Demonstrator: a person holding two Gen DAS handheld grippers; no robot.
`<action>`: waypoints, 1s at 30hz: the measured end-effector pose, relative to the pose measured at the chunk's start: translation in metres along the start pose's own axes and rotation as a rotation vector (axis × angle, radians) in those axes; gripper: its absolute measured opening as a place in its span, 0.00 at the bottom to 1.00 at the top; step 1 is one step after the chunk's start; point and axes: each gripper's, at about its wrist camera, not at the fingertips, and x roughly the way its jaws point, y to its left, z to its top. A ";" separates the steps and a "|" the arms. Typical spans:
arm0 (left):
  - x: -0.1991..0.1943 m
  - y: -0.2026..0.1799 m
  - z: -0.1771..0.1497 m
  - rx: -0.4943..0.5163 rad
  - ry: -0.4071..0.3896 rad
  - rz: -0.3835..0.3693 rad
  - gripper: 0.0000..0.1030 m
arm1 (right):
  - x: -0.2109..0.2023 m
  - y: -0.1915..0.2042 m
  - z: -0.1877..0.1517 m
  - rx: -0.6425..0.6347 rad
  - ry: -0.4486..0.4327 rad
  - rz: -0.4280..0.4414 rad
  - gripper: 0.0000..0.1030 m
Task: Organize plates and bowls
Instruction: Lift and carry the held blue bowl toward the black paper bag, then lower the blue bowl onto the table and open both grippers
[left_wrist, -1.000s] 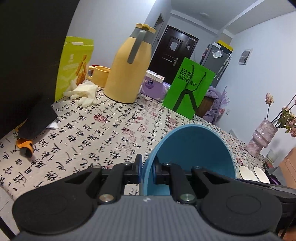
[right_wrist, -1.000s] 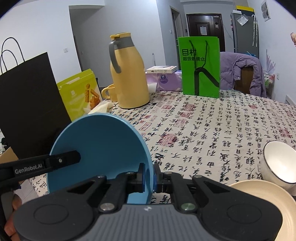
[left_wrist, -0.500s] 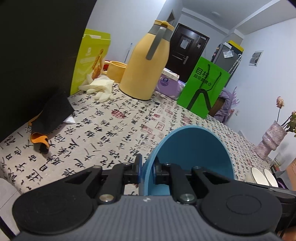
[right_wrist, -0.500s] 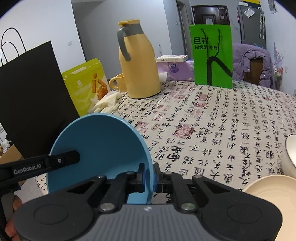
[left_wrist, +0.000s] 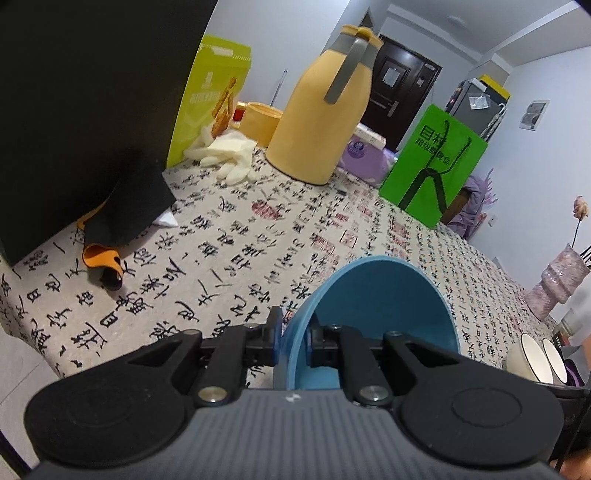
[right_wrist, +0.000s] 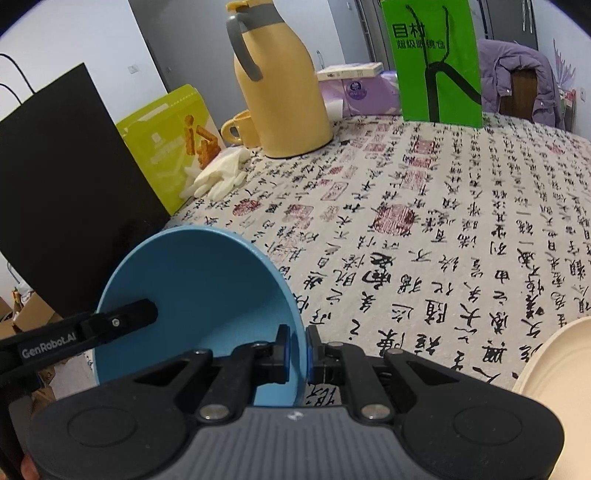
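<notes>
A blue bowl (left_wrist: 380, 317) hangs tilted above the near part of the calligraphy-print tablecloth (left_wrist: 229, 258), held from two sides. My left gripper (left_wrist: 295, 339) is shut on its rim. In the right wrist view the same blue bowl (right_wrist: 199, 288) shows its inside, with my right gripper (right_wrist: 297, 350) shut on the opposite rim. One of the left gripper's fingers (right_wrist: 122, 321) reaches in over the bowl's far side. Two white bowls (left_wrist: 543, 358) stand at the far right. A cream plate (right_wrist: 554, 391) lies at the lower right.
A tall black paper bag (right_wrist: 66, 192) stands on the left, with a yellow-green box (right_wrist: 170, 144) and white gloves (right_wrist: 218, 177) beside it. Further back are a yellow thermos jug (right_wrist: 280, 92), a mug (right_wrist: 240, 127), a green bag (right_wrist: 436, 62) and a vase (left_wrist: 557, 280).
Both grippers have sunk toward the table and tipped downward with the blue bowl still clamped. The white bowl has slid out of the right wrist view.
</notes>
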 end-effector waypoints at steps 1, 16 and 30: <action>0.002 0.001 0.000 -0.003 0.006 0.002 0.11 | 0.003 -0.001 0.000 0.007 0.006 -0.001 0.08; 0.025 0.008 -0.002 -0.034 0.048 -0.011 0.11 | 0.023 -0.008 -0.002 0.032 0.030 -0.003 0.12; 0.019 0.011 -0.002 -0.044 0.010 -0.033 0.25 | 0.012 -0.010 -0.007 0.041 -0.006 0.031 0.35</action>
